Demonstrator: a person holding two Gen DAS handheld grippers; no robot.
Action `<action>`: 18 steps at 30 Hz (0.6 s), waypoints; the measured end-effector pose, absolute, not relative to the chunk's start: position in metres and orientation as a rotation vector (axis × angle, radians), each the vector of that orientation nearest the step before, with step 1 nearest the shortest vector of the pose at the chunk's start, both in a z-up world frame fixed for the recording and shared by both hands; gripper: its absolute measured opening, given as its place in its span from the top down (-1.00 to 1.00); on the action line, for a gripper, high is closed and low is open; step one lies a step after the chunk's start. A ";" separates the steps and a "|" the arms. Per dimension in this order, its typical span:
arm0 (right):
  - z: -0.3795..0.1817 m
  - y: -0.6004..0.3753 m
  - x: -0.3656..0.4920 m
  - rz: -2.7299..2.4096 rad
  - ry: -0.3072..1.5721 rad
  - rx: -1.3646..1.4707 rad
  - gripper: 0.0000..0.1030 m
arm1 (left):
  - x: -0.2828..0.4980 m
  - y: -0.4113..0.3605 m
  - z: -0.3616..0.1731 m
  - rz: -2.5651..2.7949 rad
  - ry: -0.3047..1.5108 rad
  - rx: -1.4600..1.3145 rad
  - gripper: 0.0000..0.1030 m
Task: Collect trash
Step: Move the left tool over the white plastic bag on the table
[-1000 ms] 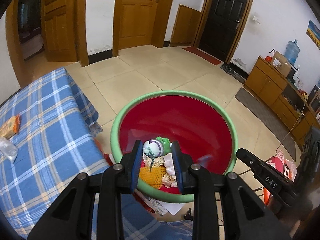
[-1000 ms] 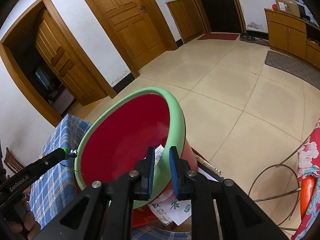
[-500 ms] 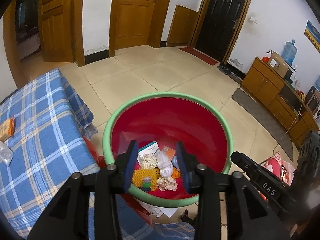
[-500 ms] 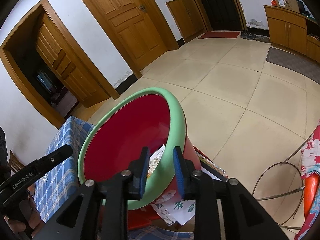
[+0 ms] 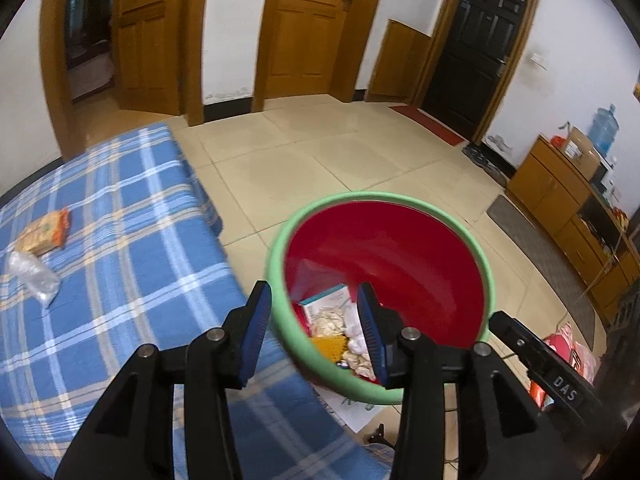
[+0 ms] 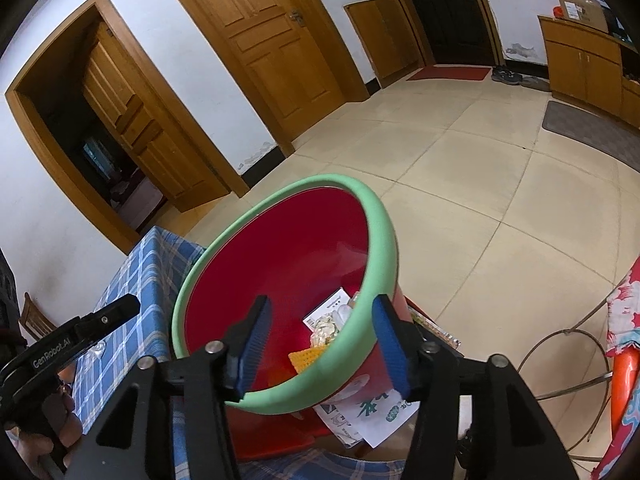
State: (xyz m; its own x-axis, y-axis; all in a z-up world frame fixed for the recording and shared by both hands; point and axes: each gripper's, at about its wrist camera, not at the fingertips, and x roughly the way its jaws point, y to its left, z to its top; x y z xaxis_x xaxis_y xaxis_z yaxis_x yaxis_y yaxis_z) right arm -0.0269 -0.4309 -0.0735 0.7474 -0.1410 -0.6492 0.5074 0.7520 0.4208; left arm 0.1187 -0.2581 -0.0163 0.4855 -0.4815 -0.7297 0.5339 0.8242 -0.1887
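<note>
A red basin with a green rim (image 5: 376, 196) stands beside the table and holds trash: a white and teal box (image 5: 328, 300), crumpled paper (image 5: 326, 320) and an orange mesh piece (image 5: 328, 346). My left gripper (image 5: 314, 332) hovers over the basin's near edge, its jaws opening with nothing gripped. On the blue checked tablecloth (image 5: 120, 240) lie an orange snack packet (image 5: 44, 232) and a clear plastic wrapper (image 5: 34, 276). My right gripper (image 6: 322, 344) straddles the basin rim (image 6: 280, 196), jaws opening, pads off the rim. The box (image 6: 328, 312) shows inside.
Printed papers (image 6: 368, 408) lie under the basin. A wire frame (image 6: 568, 360) and patterned red cloth (image 6: 624, 300) stand to the right. A wooden cabinet (image 5: 560, 200) lines the far wall. Tiled floor (image 5: 340, 152) stretches to the doors.
My left gripper let go of a green and white piece, which dropped into the basin, then opened and swung left toward the table. My right gripper opened off the basin rim.
</note>
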 end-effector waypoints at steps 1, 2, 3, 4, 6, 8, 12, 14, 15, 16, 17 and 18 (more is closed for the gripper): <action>-0.073 -0.429 -0.026 -0.375 0.635 0.621 -0.19 | 0.120 -0.253 -0.016 -0.603 0.865 0.062 0.13; -0.072 -0.427 -0.025 -0.371 0.636 0.619 -0.21 | 0.122 -0.247 -0.016 -0.586 0.863 0.058 0.12; -0.072 -0.426 -0.024 -0.368 0.637 0.617 -0.24 | 0.124 -0.242 -0.015 -0.571 0.862 0.054 0.11; -0.072 -0.424 -0.023 -0.364 0.640 0.614 -0.28 | 0.126 -0.238 -0.015 -0.557 0.862 0.049 0.10; -0.072 -0.422 -0.021 -0.358 0.644 0.611 -0.32 | 0.132 -0.226 -0.014 -0.514 0.859 0.037 0.04; -0.072 -0.419 -0.019 -0.353 0.650 0.607 -0.35 | 0.137 -0.215 -0.013 -0.476 0.855 0.025 0.01; -0.072 -0.416 -0.017 -0.350 0.656 0.603 -0.43 | 0.153 -0.186 -0.011 -0.381 0.845 -0.014 -0.05; -0.072 -0.415 -0.016 -0.350 0.657 0.603 -0.45 | 0.160 -0.173 -0.010 -0.344 0.840 -0.029 -0.06; -0.072 -0.415 -0.015 -0.350 0.658 0.603 -0.45 | 0.163 -0.166 -0.010 -0.324 0.838 -0.035 -0.07; -0.072 -0.414 -0.015 -0.351 0.660 0.601 -0.47 | 0.166 -0.160 -0.010 -0.306 0.839 -0.042 -0.07; -0.072 -0.414 -0.014 -0.351 0.661 0.600 -0.47 | 0.170 -0.154 -0.010 -0.289 0.837 -0.049 -0.07; -0.071 -0.414 -0.014 -0.351 0.662 0.599 -0.50 | 0.173 -0.149 -0.010 -0.274 0.837 -0.055 -0.08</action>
